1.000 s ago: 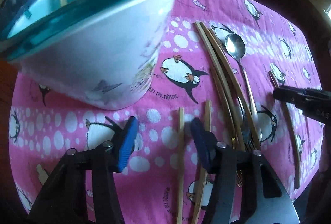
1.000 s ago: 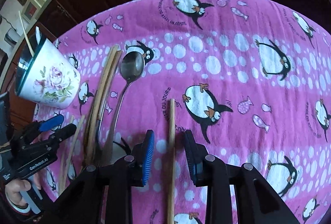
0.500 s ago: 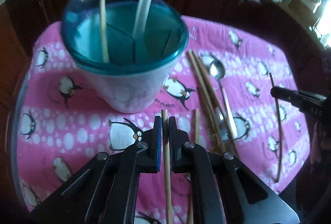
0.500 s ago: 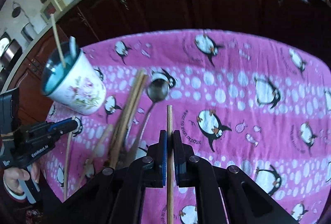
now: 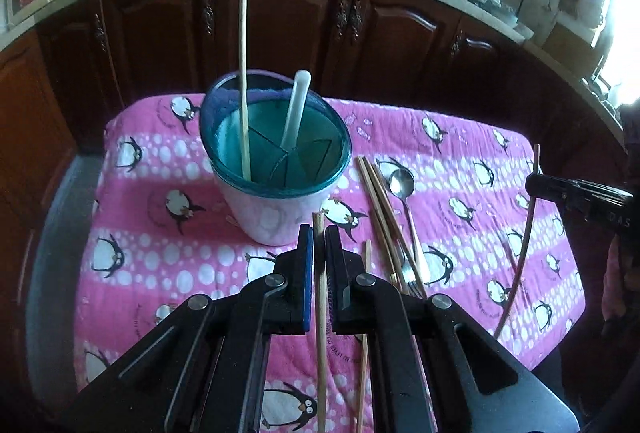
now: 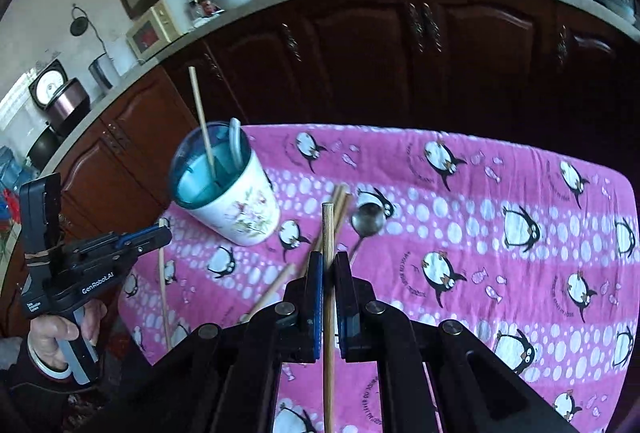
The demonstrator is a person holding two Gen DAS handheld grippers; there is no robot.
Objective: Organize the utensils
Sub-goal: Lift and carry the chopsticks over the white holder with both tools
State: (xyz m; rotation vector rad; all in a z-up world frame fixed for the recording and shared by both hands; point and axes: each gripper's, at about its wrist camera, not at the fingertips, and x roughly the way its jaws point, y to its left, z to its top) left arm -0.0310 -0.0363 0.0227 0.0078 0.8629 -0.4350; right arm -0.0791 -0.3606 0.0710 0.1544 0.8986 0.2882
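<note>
Since the earlier frames both grippers have clamped shut on a chopstick each and lifted them off the cloth, so the table now sits lower in both views.

At the far left of the right wrist view, a person's hand (image 6: 52,333) holds the left gripper (image 5: 319,233), which pinches 1 wooden chopstick (image 5: 320,293) between its blue pads; the stick's tip pokes out just past the fingertips. Beyond it stands the utensil holder (image 5: 272,209), a white floral cup with a teal divided insert, upright on the pink penguin tablecloth (image 5: 168,253). Inside it 1 chopstick (image 5: 244,73) stands nearly upright in the left compartment and a white handle (image 5: 294,109) leans beside it.

Right of the holder, lying on the cloth, are a loose chopstick (image 5: 366,257), 2 chopsticks side by side (image 5: 376,193), a metal spoon (image 5: 402,183) and a partly hidden fork (image 5: 414,287).

Farthest right, the right gripper (image 6: 329,261) grips the second lifted chopstick (image 6: 328,233) tightly, clear of the cloth.
</note>
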